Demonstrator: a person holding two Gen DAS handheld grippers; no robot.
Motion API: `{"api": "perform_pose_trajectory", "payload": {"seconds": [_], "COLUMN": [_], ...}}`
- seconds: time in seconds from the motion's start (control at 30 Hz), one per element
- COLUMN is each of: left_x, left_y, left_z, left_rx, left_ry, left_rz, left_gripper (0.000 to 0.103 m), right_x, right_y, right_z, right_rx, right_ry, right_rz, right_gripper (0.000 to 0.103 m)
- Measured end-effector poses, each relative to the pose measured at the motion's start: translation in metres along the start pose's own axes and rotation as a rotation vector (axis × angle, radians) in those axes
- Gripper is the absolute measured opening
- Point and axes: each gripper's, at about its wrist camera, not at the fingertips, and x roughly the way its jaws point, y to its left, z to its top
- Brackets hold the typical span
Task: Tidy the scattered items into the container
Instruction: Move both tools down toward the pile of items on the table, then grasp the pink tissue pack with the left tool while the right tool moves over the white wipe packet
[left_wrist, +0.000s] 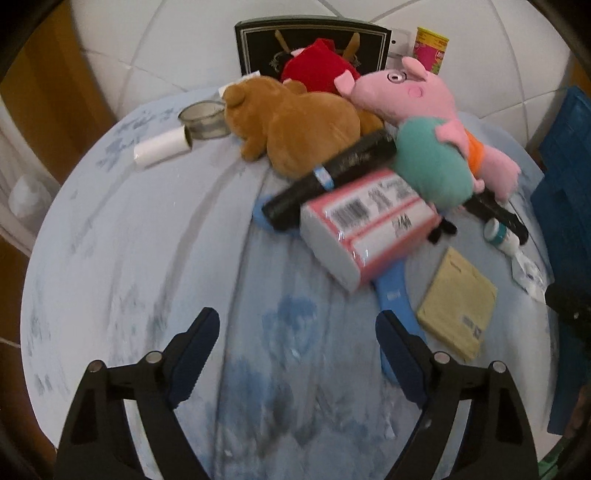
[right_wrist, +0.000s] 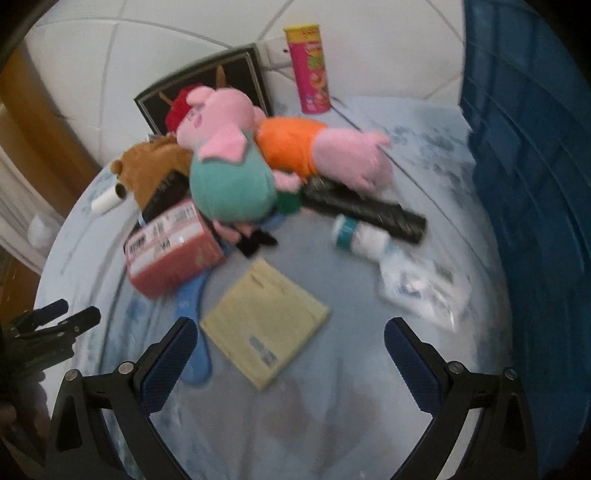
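A heap of items lies on the pale blue table (left_wrist: 129, 240): a pink pig plush (left_wrist: 436, 122) (right_wrist: 236, 155), a brown bear plush (left_wrist: 295, 122) (right_wrist: 151, 170), a black roll (left_wrist: 332, 181), a pink-and-white box (left_wrist: 369, 229) (right_wrist: 170, 247), a blue brush handle (left_wrist: 395, 291) and a yellow notepad (left_wrist: 458, 302) (right_wrist: 266, 321). A tube (right_wrist: 365, 236) rests beside a second black roll (right_wrist: 369, 210). The blue container (right_wrist: 535, 184) stands at the right. My left gripper (left_wrist: 297, 350) is open above bare table. My right gripper (right_wrist: 290, 350) is open just before the notepad, holding nothing.
A pink snack can (right_wrist: 310, 70), a dark framed box (left_wrist: 314, 48), a red plush (left_wrist: 317, 66), a glass dish (left_wrist: 203, 120) and a white roll (left_wrist: 162, 149) sit at the back. A clear plastic packet (right_wrist: 424, 288) lies near the container. A white cushioned wall is behind.
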Motion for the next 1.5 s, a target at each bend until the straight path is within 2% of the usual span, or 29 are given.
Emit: {"api": "perform_pose_trajectory", "payload": {"seconds": [0.07,0.17,0.43,0.47,0.5,0.53,0.63,0.77,0.87,0.97,1.0,1.07,1.13,1.17,1.33,1.5], "left_x": [0.004,0.018,0.065,0.072,0.08,0.088,0.098,0.1,0.097,0.088,0.082,0.076,0.068,0.064,0.04,0.017], "left_y": [-0.006,-0.02,-0.054,-0.057,-0.06,-0.064,-0.07,-0.068,-0.063,-0.054,-0.047,-0.035,-0.019,-0.011,0.016,0.047], "left_z": [0.011,0.028,0.055,0.058,0.06,0.064,0.068,0.07,0.065,0.055,0.051,0.045,0.037,0.033,0.019,0.016], "left_rx": [0.027,0.071,0.172,0.18,0.188,0.198,0.231,0.242,0.24,0.225,0.209,0.182,0.154,0.139,0.072,0.034], "left_ry": [-0.005,0.004,0.053,0.061,0.07,0.074,0.058,0.039,0.019,0.011,0.017,0.028,0.039,0.044,0.019,-0.025], "left_rz": [-0.01,-0.028,-0.054,-0.043,-0.032,-0.027,-0.022,-0.055,-0.077,-0.087,-0.095,-0.096,-0.095,-0.096,-0.073,-0.047], "left_gripper": [0.088,0.088,0.088,0.09,0.099,0.103,0.103,0.103,0.102,0.092,0.089,0.088,0.088,0.088,0.088,0.089], "right_x": [0.005,0.013,0.042,0.045,0.049,0.055,0.066,0.08,0.087,0.093,0.095,0.099,0.103,0.106,0.116,0.125], "right_y": [0.005,0.008,-0.004,-0.007,-0.011,-0.015,-0.021,-0.018,-0.013,0.002,0.007,0.016,0.026,0.033,0.078,0.113], "right_z": [0.011,0.023,0.047,0.048,0.049,0.05,0.051,0.056,0.062,0.061,0.061,0.061,0.06,0.061,0.06,0.044], "right_rx": [-0.005,-0.01,0.023,0.028,0.033,0.039,0.044,0.038,0.023,-0.003,-0.012,-0.029,-0.047,-0.06,-0.13,-0.213], "right_ry": [-0.001,0.006,0.034,0.042,0.051,0.063,0.081,0.085,0.084,0.098,0.103,0.112,0.122,0.13,0.154,0.228], "right_rz": [0.004,0.015,0.004,0.001,-0.003,-0.006,0.013,0.034,0.036,0.082,0.097,0.128,0.159,0.173,0.241,0.187], "right_gripper": [0.103,0.096,0.096,0.096,0.096,0.096,0.096,0.098,0.103,0.103,0.1,0.088,0.063,0.059,0.059,0.06]}}
